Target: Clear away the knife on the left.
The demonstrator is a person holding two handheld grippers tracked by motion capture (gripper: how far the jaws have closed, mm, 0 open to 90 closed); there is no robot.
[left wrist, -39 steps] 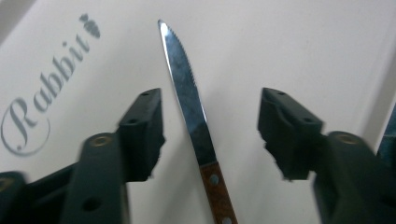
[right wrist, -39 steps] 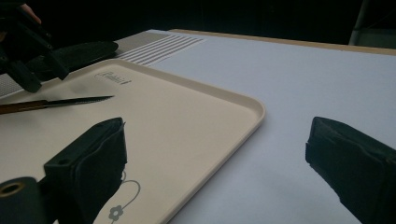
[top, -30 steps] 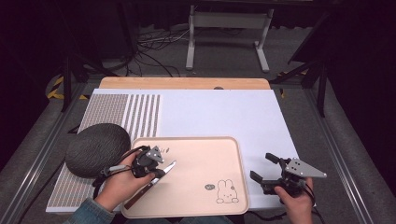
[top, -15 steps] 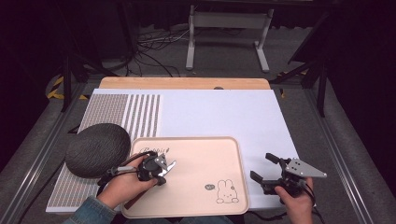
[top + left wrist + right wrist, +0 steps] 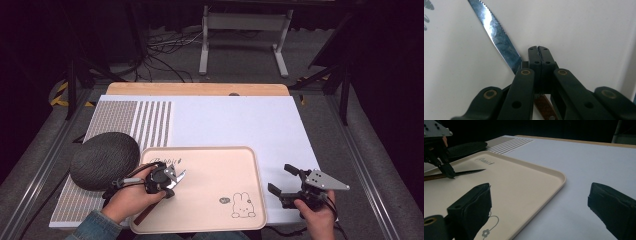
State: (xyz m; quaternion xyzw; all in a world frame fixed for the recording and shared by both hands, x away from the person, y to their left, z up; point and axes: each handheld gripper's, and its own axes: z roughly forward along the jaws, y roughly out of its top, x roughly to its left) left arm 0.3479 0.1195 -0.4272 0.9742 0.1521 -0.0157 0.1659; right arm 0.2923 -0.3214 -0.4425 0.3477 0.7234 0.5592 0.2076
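Note:
A steak knife lies on the beige tray (image 5: 220,165), with a serrated blade (image 5: 496,32) and a brown handle (image 5: 142,216). My left gripper (image 5: 168,192) points down at the tray's left part. Its jaws (image 5: 539,48) are shut against each other with nothing in the seam, and the knife runs underneath them. In the right gripper view the left gripper's tip (image 5: 449,173) touches the knife (image 5: 469,172) near where blade meets handle. My right gripper (image 5: 281,178) rests on the white table right of the tray. It is open (image 5: 539,195), with nothing between its fingers.
A dark grey rounded object (image 5: 102,159) sits left of the tray on a striped mat (image 5: 150,120). The tray carries a rabbit drawing (image 5: 242,206) at its near right. The white tabletop (image 5: 240,120) stretches behind, with a wooden edge (image 5: 195,89) at the back.
The left hand has shifted slightly to the right over the knife and turned a little. The right hand and its gripper have stayed still.

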